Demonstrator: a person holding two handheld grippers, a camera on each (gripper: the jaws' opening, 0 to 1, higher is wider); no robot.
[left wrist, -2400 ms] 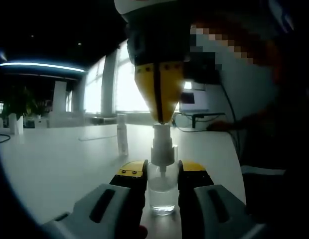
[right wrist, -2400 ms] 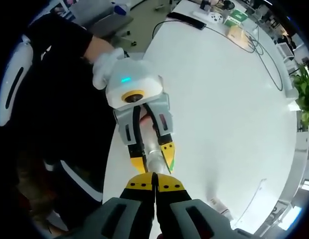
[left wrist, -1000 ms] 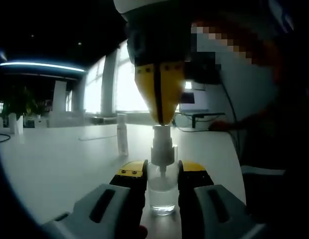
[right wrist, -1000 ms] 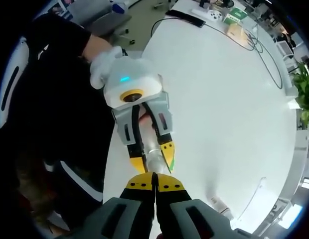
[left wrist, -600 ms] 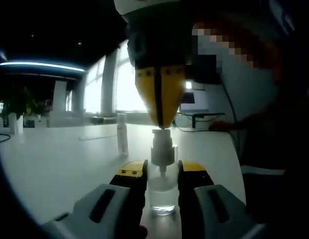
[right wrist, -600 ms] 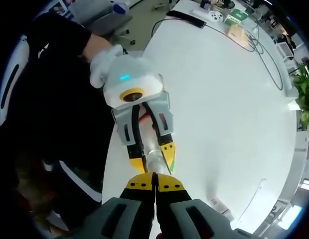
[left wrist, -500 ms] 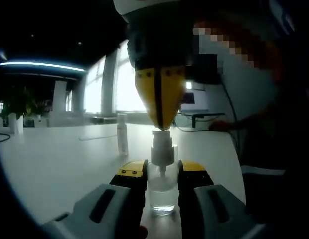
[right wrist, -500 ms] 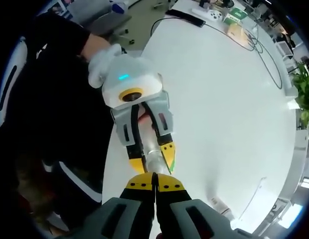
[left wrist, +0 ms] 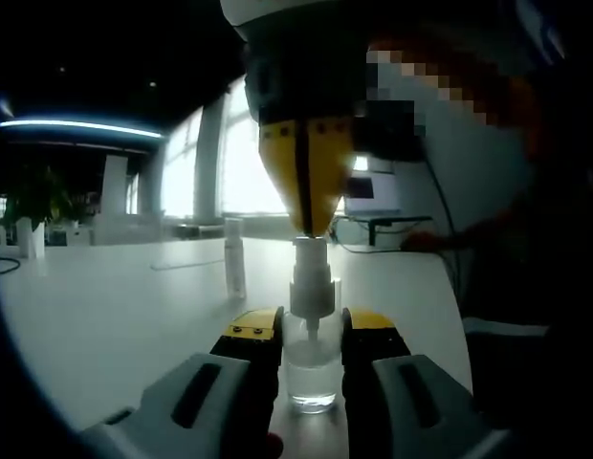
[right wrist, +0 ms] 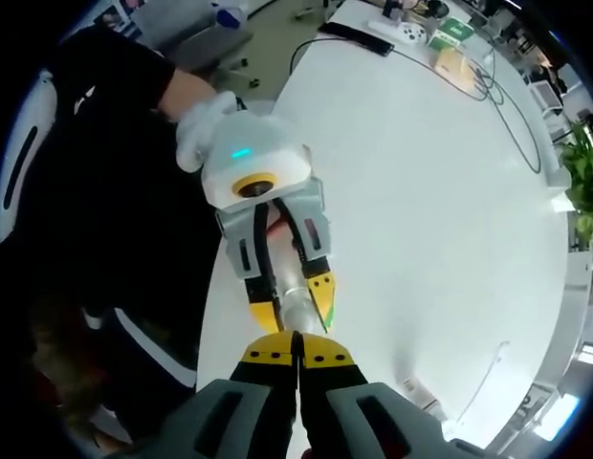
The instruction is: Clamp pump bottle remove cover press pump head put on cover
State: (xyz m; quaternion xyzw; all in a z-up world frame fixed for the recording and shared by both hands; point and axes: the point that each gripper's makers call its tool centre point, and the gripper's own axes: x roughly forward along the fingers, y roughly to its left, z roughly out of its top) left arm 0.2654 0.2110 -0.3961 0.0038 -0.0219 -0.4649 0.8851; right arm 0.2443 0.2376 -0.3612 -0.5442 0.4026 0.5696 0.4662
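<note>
Pump bottle [left wrist: 311, 368], a small clear plastic one with a white pump head [left wrist: 311, 277] and a little clear liquid in the bottom, stands upright on the white table [left wrist: 115, 316] near its edge. The left gripper [left wrist: 311, 335] is clamped on its body, one yellow-tipped jaw pressed against each side. From above, the right gripper [left wrist: 304, 225] comes down with its yellow jaws drawn tight together, the tips touching the top of the pump head. No cover sits on the pump.

In the right gripper view, the right gripper [right wrist: 298, 360] has its two jaws meeting with no gap, directly over the bottle [right wrist: 296, 308], which appears from above as a pale cylinder between the yellow tips of the left gripper [right wrist: 295, 296]. A white-gloved hand [right wrist: 203, 124] holds the left gripper's pale housing, and the person's dark sleeve [right wrist: 115, 67] runs back from it.

Further back on the table, in the left gripper view, a slim clear tube-shaped cover [left wrist: 235, 258] stands upright, well apart from the bottle. Beyond are bright windows [left wrist: 244, 163], a potted green plant [left wrist: 29, 206] and a ceiling light strip [left wrist: 81, 127]. Black cables [right wrist: 440, 67] trail across the far side of the table in the right gripper view.
</note>
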